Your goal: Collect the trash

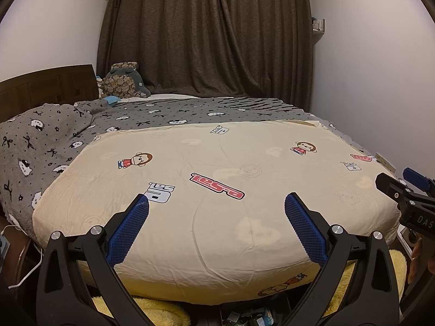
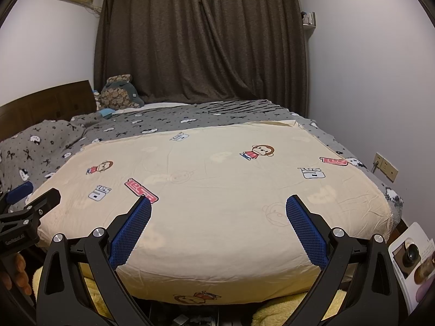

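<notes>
My left gripper [image 1: 216, 203] is open and empty, held above the near end of a bed with a cream cartoon-print quilt [image 1: 217, 168]. My right gripper [image 2: 218, 205] is open and empty over the same quilt [image 2: 217, 168]. Each gripper shows at the edge of the other's view: the right one in the left wrist view [image 1: 402, 190], the left one in the right wrist view [image 2: 30, 198]. Small wrappers and scraps [image 1: 244, 317] lie on the floor below the bed's foot, and they show in the right wrist view too [image 2: 190, 319]. No trash lies on the quilt.
A grey patterned blanket [image 1: 54, 135] covers the head of the bed. A plush toy [image 1: 122, 81] sits by the wooden headboard [image 1: 40, 87]. Dark curtains [image 1: 204, 35] hang behind. Yellow fleece [image 1: 157, 309] hangs at the bed's foot. A wall socket [image 2: 386, 167] and a calendar [image 2: 410, 255] are at the right.
</notes>
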{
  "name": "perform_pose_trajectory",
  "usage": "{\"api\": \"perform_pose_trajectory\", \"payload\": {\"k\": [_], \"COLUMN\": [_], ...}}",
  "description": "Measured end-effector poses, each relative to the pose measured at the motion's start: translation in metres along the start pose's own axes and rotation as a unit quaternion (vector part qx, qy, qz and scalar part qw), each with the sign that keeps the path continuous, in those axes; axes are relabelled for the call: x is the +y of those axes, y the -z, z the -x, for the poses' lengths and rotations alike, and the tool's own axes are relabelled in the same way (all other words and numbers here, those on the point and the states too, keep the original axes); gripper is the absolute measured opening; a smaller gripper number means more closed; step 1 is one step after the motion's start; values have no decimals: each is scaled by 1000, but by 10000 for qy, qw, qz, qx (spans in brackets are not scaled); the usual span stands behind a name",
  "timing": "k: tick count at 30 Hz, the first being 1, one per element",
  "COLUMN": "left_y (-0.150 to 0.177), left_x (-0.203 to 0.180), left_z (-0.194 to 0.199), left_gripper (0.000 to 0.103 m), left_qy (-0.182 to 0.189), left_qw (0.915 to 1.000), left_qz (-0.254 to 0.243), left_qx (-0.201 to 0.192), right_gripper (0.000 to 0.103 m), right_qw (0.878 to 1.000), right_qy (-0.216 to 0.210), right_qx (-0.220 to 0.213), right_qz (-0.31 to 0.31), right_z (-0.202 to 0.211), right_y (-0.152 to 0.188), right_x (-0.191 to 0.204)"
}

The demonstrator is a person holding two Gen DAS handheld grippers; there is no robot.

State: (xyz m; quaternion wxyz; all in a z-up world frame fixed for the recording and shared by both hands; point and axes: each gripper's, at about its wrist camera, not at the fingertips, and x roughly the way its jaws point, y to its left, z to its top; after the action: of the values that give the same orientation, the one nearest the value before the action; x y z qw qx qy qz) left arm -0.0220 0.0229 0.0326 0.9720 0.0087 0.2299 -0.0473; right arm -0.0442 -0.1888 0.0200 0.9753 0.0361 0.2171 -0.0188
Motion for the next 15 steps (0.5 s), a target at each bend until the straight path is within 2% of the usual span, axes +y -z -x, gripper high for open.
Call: {"api": "perform_pose_trajectory", "payload": {"k": [15], "left_y": [-1], "left_x": [2], "left_z": [4], "left_gripper": [95], "left_qy": [3], "left_qw": [10000], "left_qz": [-36], "left_qx": [-16], "right_gripper": [99], "right_qw": [10000], "right_qy": [27], "right_qx": [-19], "right_qz": [-37], "right_z": [0], "right_y": [-1], "right_x": [0]}}
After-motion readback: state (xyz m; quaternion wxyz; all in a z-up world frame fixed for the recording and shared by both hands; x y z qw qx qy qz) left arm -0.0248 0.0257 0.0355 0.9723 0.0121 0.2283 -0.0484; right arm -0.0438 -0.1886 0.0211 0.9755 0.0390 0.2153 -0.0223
